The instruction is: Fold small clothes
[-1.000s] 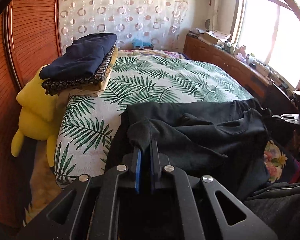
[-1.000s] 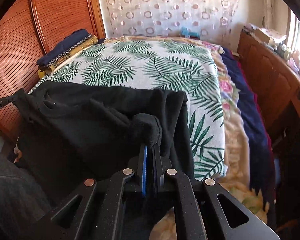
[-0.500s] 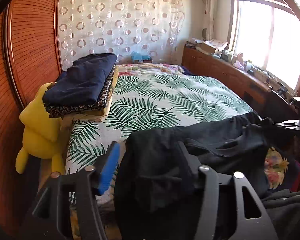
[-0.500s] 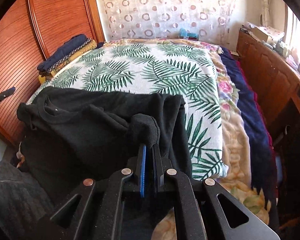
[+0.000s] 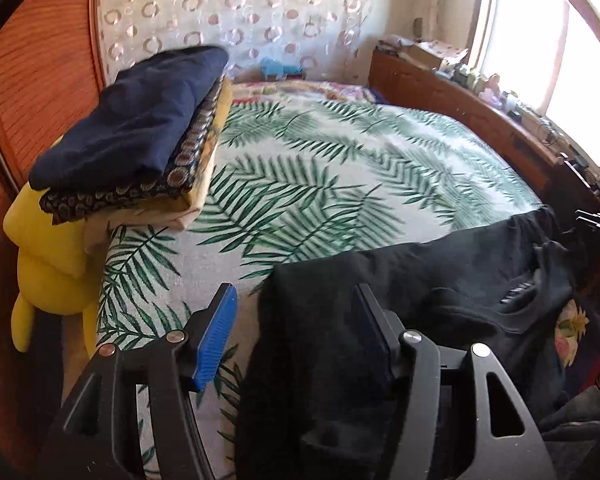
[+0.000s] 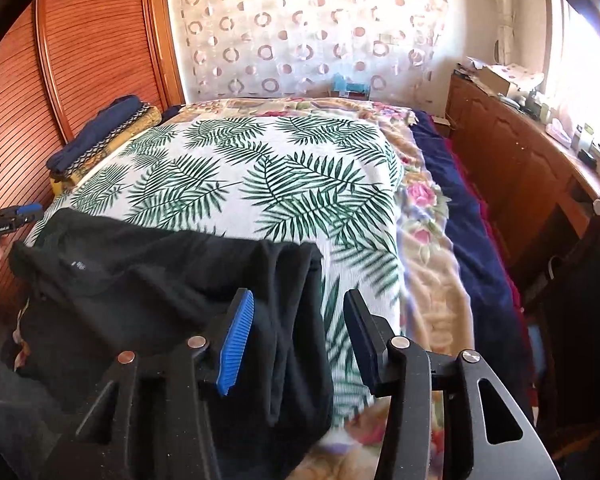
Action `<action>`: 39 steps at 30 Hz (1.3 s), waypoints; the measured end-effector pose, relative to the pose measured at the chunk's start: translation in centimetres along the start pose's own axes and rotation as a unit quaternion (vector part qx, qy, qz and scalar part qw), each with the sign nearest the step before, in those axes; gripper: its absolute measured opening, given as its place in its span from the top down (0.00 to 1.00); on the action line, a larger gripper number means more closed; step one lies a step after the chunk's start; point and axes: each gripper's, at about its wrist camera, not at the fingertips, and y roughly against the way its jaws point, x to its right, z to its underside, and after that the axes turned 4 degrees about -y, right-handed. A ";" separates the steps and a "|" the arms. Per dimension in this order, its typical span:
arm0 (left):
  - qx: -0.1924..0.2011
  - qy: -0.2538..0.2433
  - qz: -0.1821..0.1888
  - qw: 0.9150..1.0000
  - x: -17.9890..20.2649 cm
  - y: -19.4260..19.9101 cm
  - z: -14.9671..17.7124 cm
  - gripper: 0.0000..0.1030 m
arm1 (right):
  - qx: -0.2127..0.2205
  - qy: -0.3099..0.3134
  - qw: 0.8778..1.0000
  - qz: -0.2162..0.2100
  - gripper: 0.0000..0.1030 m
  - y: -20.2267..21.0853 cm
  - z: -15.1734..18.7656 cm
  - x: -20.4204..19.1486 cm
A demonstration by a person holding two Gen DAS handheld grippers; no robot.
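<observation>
Your right gripper (image 6: pixel 296 336): jaws just opened, black garment (image 6: pixel 148 280) slack between pads, unpinched. Your left gripper (image 5: pixel 292 330): parted, cloth edge between, released. Judged: garment laid flat at bed's near edge for folding. Leaf-print cover (image 5: pixel 340 168) beyond at 12 o'clock, unobstructed. Folded stack (image 5: pixel 140 136) at 10 o'clock, well apart. Wooden cabinet (image 6: pixel 520 168) at 2 o'clock.

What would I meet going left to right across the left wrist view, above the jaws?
Yellow plush toy → stack of folded clothes → palm-leaf bedspread → black garment → wooden sideboard.
</observation>
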 end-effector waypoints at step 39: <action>0.058 -0.040 0.054 0.996 3.1 7.5 -0.9 0.93 | 0.039 0.018 0.998 -0.045 0.89 3.2 -1.2 -1.5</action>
